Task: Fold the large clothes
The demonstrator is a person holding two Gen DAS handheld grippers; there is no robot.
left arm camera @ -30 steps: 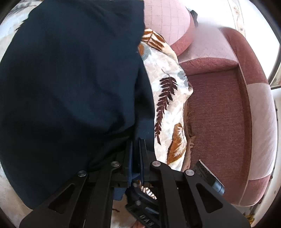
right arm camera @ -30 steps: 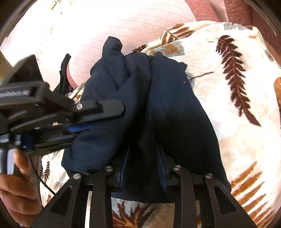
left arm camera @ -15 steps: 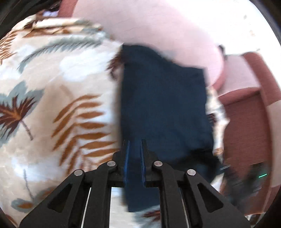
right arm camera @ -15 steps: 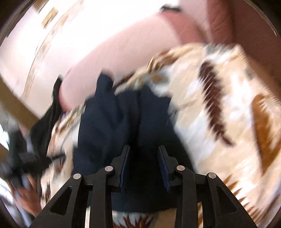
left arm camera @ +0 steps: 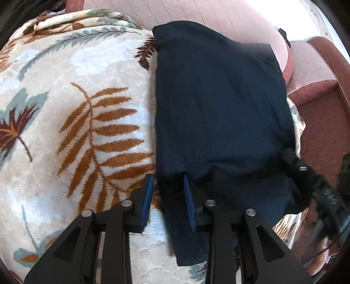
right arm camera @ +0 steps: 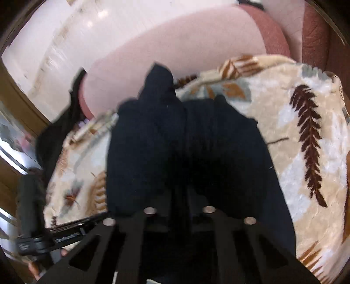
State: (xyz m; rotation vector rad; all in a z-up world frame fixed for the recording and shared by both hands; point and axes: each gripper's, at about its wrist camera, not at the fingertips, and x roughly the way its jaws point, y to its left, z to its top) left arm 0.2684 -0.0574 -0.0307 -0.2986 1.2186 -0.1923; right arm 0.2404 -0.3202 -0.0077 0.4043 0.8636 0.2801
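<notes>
The dark navy garment [left arm camera: 218, 104] lies as a folded, roughly rectangular bundle on a plush leaf-patterned blanket [left arm camera: 72, 131] spread over a sofa, its far end against a pink quilted cushion [left arm camera: 218, 19]. It looks like a soft woven cloth with faint pinstripes, limp rather than stiff, light enough for one grip yet sure to sag and unfold if lifted by a single layer; the safest hold is probably at a thick folded edge or corner where several layers stack. The left gripper [left arm camera: 167, 196] has its jaws opening, narrowly parted, with the garment's near left edge between the blue ribbed pads [left arm camera: 149, 196] but not visibly pinched. The right gripper [right arm camera: 179, 209] has its jaws drawn together on a bunched fold of the same garment at its near edge, the cloth puckering up into rounded ridges there. The blanket's deep pile should offer friction, so dragging may wrinkle the layers.
</notes>
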